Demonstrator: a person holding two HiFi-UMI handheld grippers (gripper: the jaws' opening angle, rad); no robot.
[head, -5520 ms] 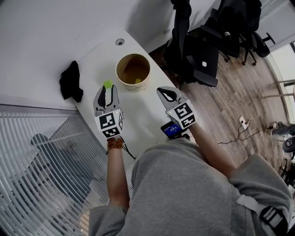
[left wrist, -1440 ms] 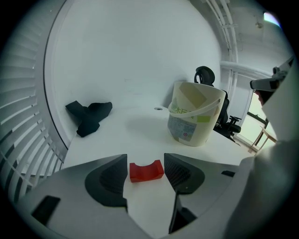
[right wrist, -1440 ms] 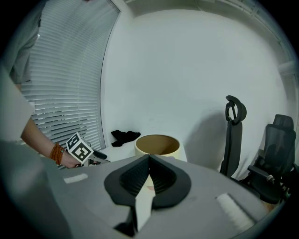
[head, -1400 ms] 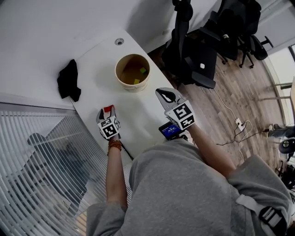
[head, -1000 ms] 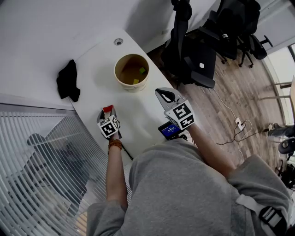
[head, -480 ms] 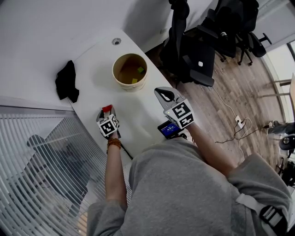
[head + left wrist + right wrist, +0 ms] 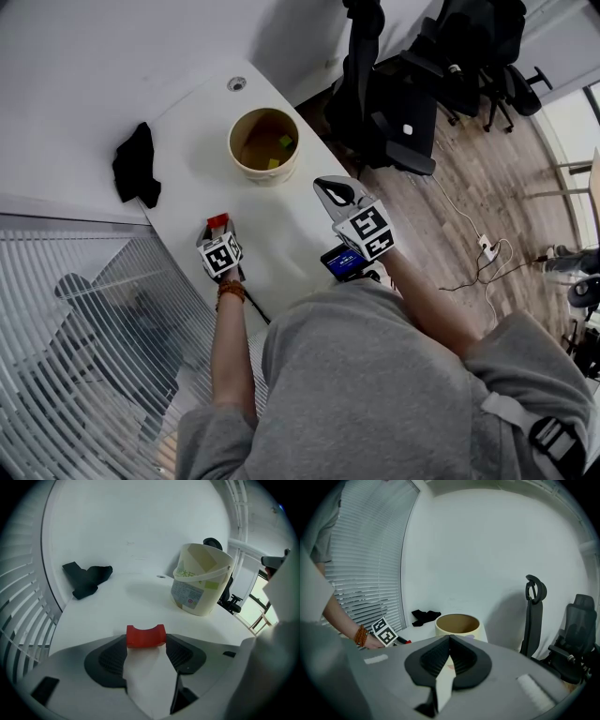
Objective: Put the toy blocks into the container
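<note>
A cream bucket (image 7: 267, 145) stands on the white table (image 7: 187, 131), with a green block (image 7: 285, 142) and a yellow block (image 7: 273, 163) inside it. My left gripper (image 7: 218, 226) is low over the table near its front left edge, shut on a red arch block (image 7: 217, 221). In the left gripper view the red arch block (image 7: 146, 635) sits between the two pads, with the bucket (image 7: 201, 579) ahead to the right. My right gripper (image 7: 330, 187) hovers right of the bucket, shut and empty. Its view shows the bucket (image 7: 457, 623) just beyond the jaws.
A black cloth (image 7: 137, 164) lies at the table's left side. There is a cable grommet (image 7: 236, 83) at the far end. A small device with a blue screen (image 7: 343, 262) lies near the right edge. Office chairs (image 7: 403, 103) stand to the right, and a window blind (image 7: 84, 319) to the left.
5.5 s ago my left gripper held a green block by the bucket; that block now lies inside. The gripper has come back to the near edge and holds the red block. It has barely moved lately.
</note>
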